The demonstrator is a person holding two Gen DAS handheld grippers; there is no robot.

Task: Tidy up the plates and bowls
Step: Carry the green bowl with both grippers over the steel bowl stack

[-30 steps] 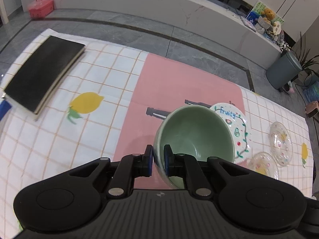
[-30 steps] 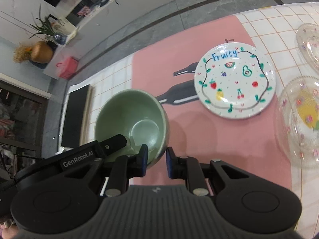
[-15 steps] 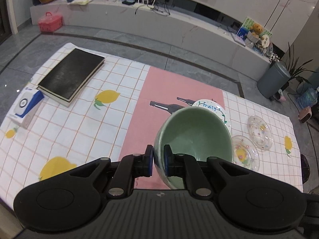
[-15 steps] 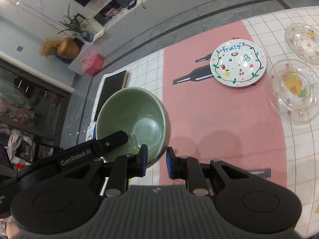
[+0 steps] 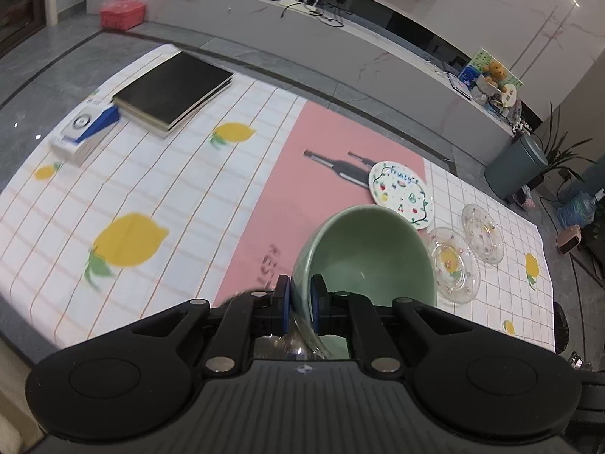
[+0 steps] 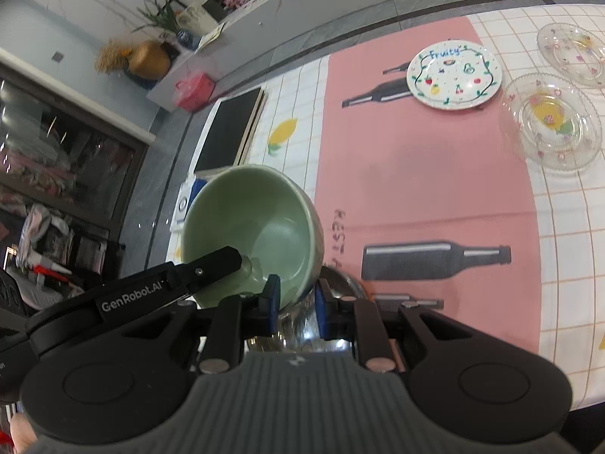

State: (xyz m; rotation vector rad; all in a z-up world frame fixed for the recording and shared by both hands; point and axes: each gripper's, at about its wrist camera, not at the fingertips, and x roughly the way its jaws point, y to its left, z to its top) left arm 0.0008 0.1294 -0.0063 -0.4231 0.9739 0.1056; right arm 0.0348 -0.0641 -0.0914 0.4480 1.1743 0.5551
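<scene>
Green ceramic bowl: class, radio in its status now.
Left tongs and right tongs both clamp green ceramic bowl's rim. Bowl off the table, tilted. Shiny metal bowl below.

1. A tablecloth (image 5: pixel 159 196) covered the table – white checks with yellow lemons, and a pink panel printed with dark bottles through the middle of the frame.
2. A black book (image 5: pixel 174 92) lay at the upper left of the left wrist view, on the cloth.
3. Just beside it, lower left, sat a small white-and-blue box (image 5: pixel 85 136), touching or almost touching the book's corner.
4. A red case (image 5: pixel 123 11) stood on the floor at the top left.
5. A grey-green bin (image 5: pixel 516 168) stood at the right edge, a leafy plant (image 5: pixel 563 147) beside it.
6. In the right wrist view, a round golden vase (image 6: pixel 149 60) sat at the upper left.
</scene>
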